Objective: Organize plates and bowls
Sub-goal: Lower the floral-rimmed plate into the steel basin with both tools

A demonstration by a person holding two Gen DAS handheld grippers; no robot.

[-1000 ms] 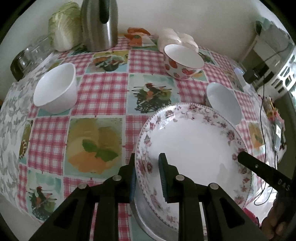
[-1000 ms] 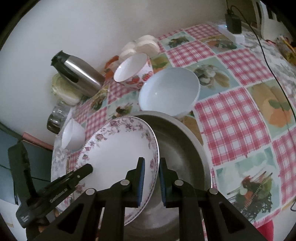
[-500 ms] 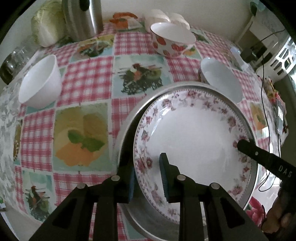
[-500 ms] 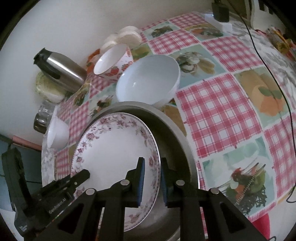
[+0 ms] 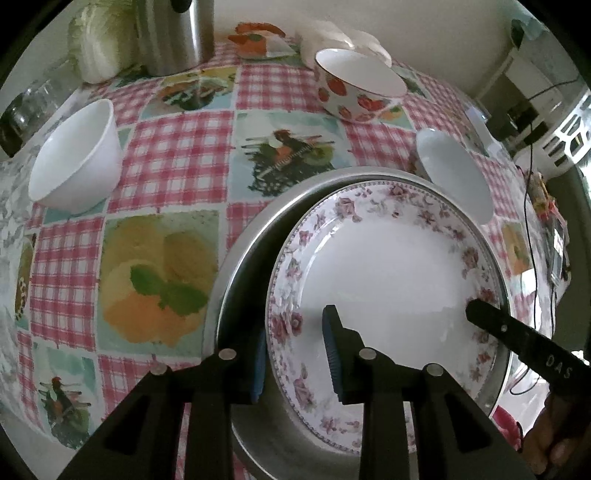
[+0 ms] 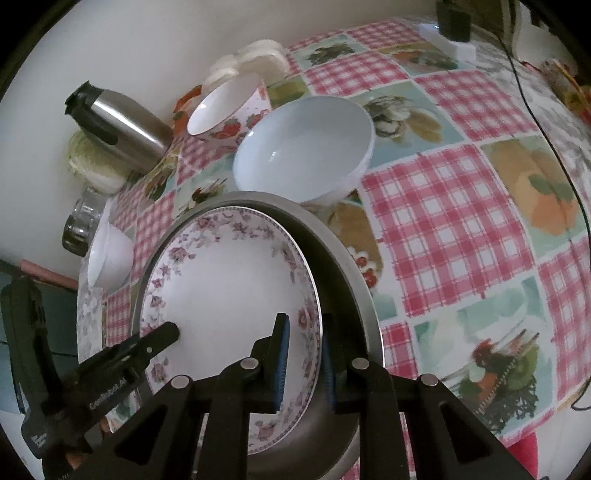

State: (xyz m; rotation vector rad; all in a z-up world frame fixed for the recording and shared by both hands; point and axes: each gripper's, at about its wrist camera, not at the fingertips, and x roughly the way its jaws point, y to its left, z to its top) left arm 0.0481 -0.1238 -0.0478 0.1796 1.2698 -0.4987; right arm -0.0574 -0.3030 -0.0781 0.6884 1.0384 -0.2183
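Left wrist view: the checked tablecloth [image 5: 177, 162] carries my steel basin [image 5: 236, 258], with the floral plate [image 5: 388, 266] lying inside it. My left gripper [image 5: 295, 354] straddles the plate's rim, jaws opening. My right gripper [image 6: 303, 363] pinches the opposite rim.

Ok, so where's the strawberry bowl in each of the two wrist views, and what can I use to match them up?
Left wrist view: the strawberry bowl sits upper right of centre, beyond the floral plate.
Right wrist view: the strawberry bowl is upper left, tilted by the lens, just behind the big white bowl.
Shared landmark: the steel kettle, standing to the bowl's left in both.
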